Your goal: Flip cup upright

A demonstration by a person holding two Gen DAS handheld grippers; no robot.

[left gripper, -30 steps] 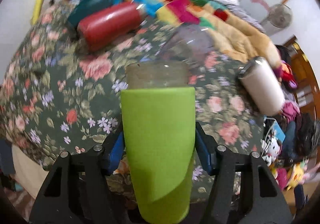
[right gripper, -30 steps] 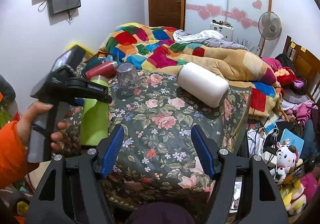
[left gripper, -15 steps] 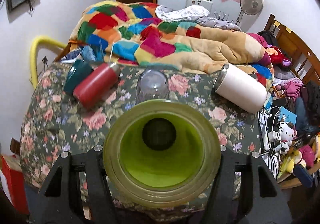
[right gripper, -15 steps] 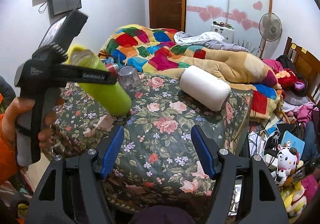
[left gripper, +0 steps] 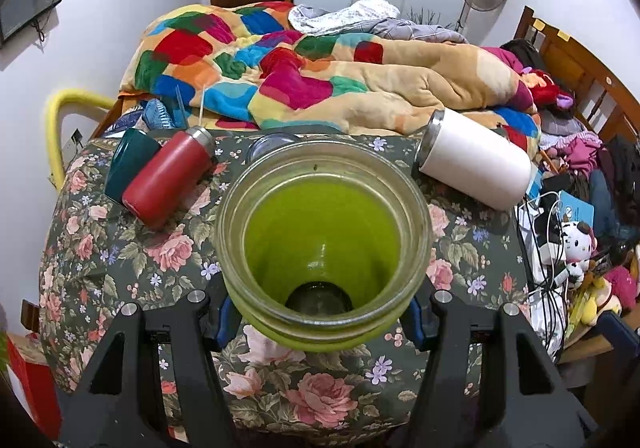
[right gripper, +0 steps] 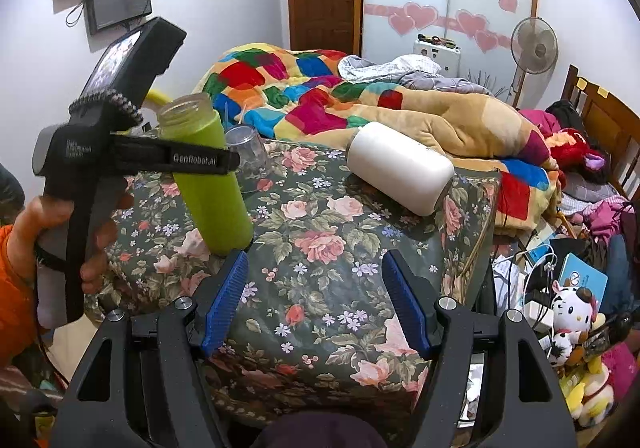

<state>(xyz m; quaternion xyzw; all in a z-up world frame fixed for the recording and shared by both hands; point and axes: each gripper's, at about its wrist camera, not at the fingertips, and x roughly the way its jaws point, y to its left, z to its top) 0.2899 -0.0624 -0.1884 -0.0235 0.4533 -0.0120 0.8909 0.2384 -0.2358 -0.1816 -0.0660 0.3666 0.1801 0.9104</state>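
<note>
The green cup [right gripper: 208,184], with a clear glass rim, stands nearly upright, mouth up and leaning a little left, its base at the floral tabletop [right gripper: 320,248]. My left gripper [right gripper: 192,162] is shut on its upper body. In the left wrist view I look down into the open mouth of the cup [left gripper: 324,244], clamped between the blue pads [left gripper: 226,322]. My right gripper [right gripper: 316,300] is open and empty above the table's front part, to the right of the cup.
A white tumbler [right gripper: 400,168] lies on its side at the back right. A clear glass [right gripper: 246,146] stands upside down behind the green cup. A red bottle [left gripper: 168,178] and a teal cup [left gripper: 128,168] lie at the back left. A quilted bed [right gripper: 360,96] is behind.
My left gripper has turned the green cup from lying flat through a tilt to nearly upright, mouth up, and lowered its base to the table. My right gripper has stayed still and open.
</note>
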